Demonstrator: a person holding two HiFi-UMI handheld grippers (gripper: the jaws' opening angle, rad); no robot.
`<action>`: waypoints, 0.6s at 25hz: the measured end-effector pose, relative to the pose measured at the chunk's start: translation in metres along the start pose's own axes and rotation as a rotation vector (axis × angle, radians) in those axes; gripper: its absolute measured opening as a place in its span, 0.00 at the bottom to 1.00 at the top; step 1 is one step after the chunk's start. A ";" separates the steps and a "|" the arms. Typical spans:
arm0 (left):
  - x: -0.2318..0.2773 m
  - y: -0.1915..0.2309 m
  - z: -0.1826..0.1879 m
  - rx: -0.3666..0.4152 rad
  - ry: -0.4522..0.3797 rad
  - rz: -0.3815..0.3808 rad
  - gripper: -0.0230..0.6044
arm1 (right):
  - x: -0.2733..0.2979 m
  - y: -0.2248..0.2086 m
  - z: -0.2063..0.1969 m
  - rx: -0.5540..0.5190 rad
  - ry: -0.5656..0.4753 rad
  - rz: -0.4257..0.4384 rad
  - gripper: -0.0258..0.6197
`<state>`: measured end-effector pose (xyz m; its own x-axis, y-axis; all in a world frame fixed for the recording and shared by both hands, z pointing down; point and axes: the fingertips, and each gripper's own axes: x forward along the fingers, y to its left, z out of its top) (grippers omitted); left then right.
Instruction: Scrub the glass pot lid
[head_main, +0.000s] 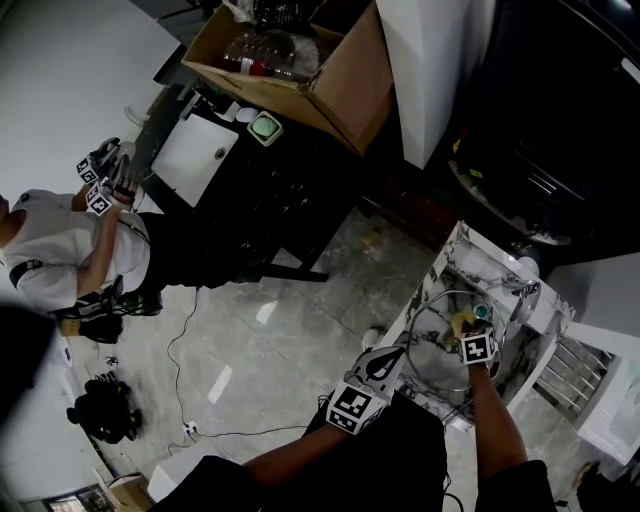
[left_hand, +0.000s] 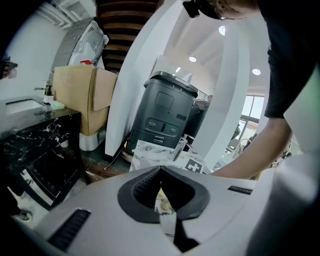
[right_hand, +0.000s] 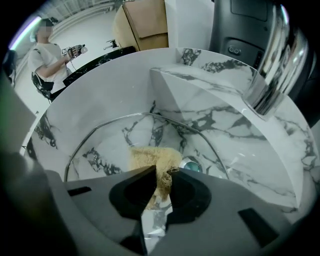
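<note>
Now right tongs (right_hand: 162, 174) pinch fibrous sponge (right_hand: 150, 156) on round glass lid (right_hand: 112, 142); left tongs (left_hand: 161, 171) closed.

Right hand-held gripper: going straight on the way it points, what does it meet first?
Its scrub pad would press the glass pot lid lying in the marble sink; the gap looks small, depth unclear.

A cardboard box (head_main: 345, 90) stands near a black counter (head_main: 255, 205) on glossy floor (head_main: 300, 310).

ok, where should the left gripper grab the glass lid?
Pinch the glass lid by its left rim, coming from the left: it lies low in the sink, the right gripper holds the sponge on its middle, and the thin rim suits a pinch.
</note>
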<state>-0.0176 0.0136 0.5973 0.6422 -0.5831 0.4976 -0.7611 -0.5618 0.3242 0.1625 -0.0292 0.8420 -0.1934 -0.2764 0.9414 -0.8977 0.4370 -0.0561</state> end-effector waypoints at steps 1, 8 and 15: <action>-0.001 0.002 -0.001 -0.010 -0.001 0.003 0.06 | -0.002 -0.003 -0.003 0.006 0.003 -0.006 0.13; -0.009 0.001 0.000 -0.001 -0.010 0.009 0.06 | -0.009 -0.029 -0.029 0.064 -0.002 -0.053 0.13; -0.011 -0.020 -0.002 0.022 -0.027 -0.018 0.06 | -0.024 -0.042 -0.048 0.099 0.007 -0.080 0.14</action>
<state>-0.0097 0.0325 0.5863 0.6584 -0.5883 0.4694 -0.7473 -0.5852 0.3148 0.2240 0.0001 0.8379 -0.1171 -0.3012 0.9464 -0.9451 0.3266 -0.0130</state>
